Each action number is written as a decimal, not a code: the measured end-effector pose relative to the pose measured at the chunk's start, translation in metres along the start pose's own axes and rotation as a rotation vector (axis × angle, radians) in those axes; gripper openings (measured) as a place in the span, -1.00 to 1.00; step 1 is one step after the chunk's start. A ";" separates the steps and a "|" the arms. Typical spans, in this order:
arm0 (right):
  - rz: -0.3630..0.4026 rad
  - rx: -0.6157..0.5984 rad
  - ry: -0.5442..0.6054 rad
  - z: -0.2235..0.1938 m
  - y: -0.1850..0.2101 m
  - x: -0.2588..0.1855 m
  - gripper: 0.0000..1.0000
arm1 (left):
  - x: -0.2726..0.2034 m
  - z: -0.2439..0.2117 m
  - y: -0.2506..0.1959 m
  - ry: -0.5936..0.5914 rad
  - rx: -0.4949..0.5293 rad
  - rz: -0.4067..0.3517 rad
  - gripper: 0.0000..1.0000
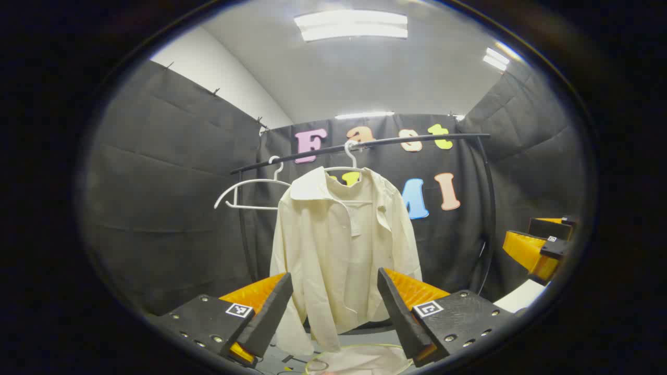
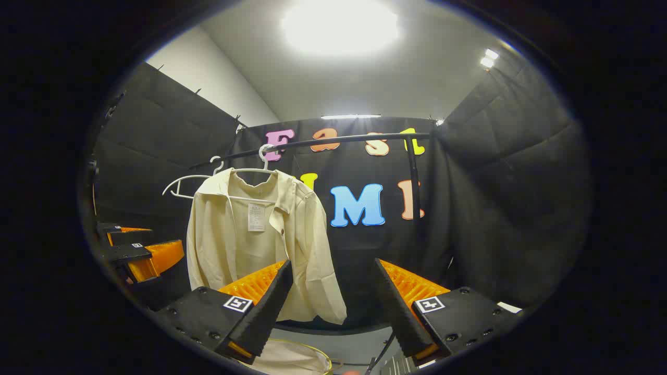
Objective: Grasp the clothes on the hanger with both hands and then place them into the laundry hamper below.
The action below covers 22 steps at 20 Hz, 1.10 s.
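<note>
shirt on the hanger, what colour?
Plain cream shirt, no pattern; clearest in the left gripper view.

Hamper point(image 1: 359, 359) cut off below; shirt point(image 1: 341, 255) hem behind tool fingers point(image 1: 271, 312)

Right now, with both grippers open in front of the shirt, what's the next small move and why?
Probably ease both grippers forward toward the cream shirt. It hangs on its hanger on the rail, untouched, and the left gripper and right gripper are open and short of the fabric.
</note>
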State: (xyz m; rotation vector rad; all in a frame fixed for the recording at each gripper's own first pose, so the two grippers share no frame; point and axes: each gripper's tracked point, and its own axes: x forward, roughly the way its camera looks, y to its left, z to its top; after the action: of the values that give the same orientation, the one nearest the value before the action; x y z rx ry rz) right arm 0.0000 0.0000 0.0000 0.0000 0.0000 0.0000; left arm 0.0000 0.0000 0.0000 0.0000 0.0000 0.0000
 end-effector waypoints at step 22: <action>0.035 0.002 -0.002 0.000 0.039 0.018 0.95 | 0.015 -0.002 0.047 -0.005 -0.040 0.030 0.91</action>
State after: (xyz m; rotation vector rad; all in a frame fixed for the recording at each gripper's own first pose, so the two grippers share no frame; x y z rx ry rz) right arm 0.0182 0.0386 -0.0002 0.0023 -0.0021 0.0350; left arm 0.0149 0.0473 -0.0020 -0.0399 -0.0045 0.0299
